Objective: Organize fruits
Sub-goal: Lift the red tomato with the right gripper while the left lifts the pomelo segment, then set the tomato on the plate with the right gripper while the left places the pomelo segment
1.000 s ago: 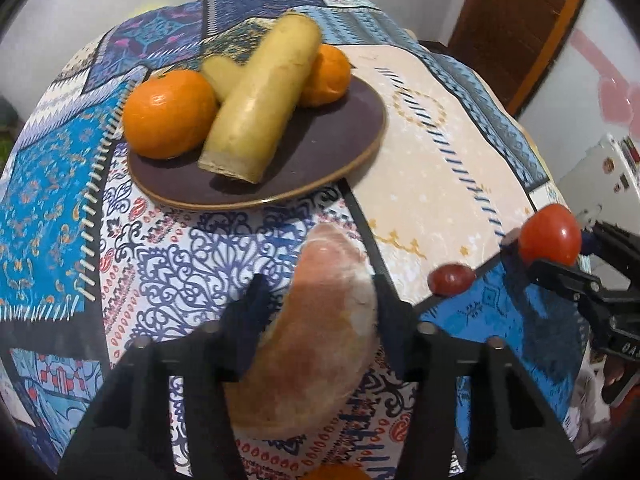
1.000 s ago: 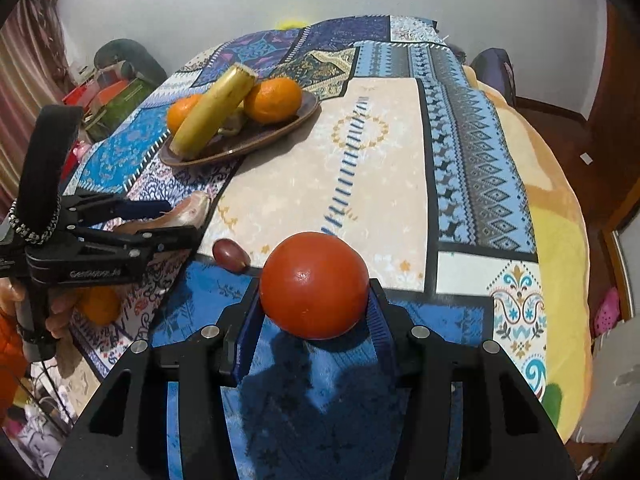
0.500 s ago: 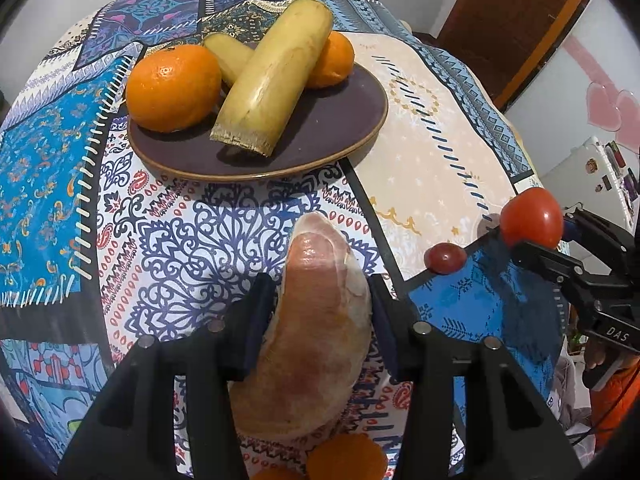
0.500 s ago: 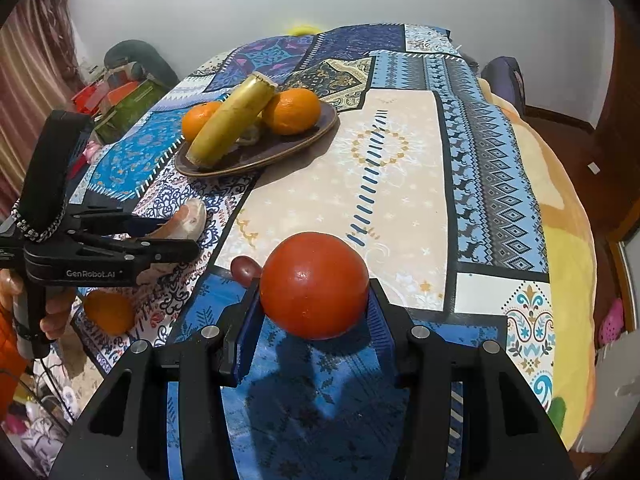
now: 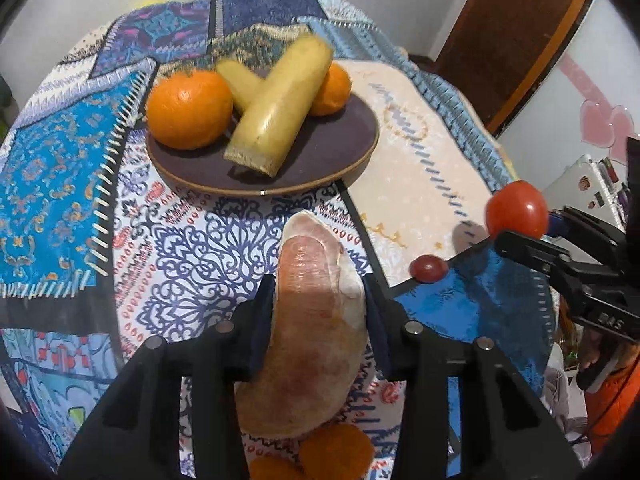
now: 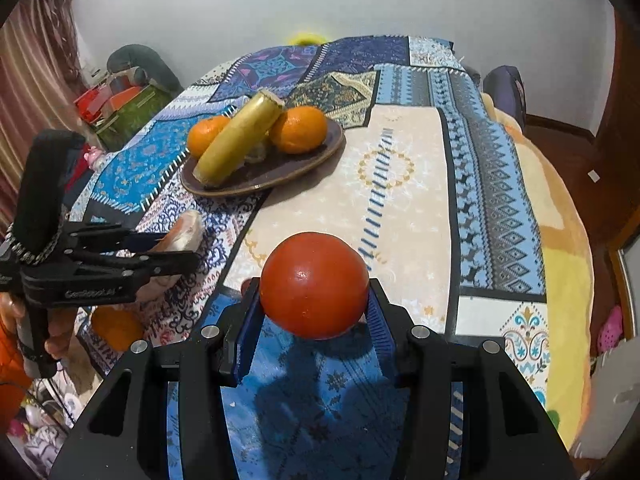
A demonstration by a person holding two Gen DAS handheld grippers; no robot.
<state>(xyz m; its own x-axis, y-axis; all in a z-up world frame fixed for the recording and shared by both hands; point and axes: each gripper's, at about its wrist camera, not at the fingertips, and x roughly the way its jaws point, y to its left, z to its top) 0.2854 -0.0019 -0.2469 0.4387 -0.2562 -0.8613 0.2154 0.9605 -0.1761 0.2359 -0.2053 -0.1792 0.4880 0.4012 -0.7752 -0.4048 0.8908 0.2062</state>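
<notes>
My left gripper (image 5: 318,284) hangs over the patterned cloth, its jaws closing on a pinkish peeled citrus wedge (image 5: 316,328) that the pads press. The same wedge (image 6: 186,228) shows in the right wrist view, lifted off the table. My right gripper (image 6: 314,300) is shut on a red tomato (image 6: 314,284), held above the blue patch near the front edge; this tomato (image 5: 516,208) is at the right in the left wrist view. A dark plate (image 5: 332,160) further back carries two oranges (image 5: 188,108) and two yellow stalk pieces (image 5: 280,116).
A small dark red fruit (image 5: 429,268) lies on the cloth between the grippers. Orange fruit (image 5: 336,452) sits under my left gripper near the table edge. A person's hand (image 6: 56,340) holds the left gripper. Boxes and clutter stand left of the table.
The left gripper has risen a little with the wedge, uncovering orange fruit beneath it, and its jaws have narrowed on the wedge. The right gripper keeps the tomato nearly still.
</notes>
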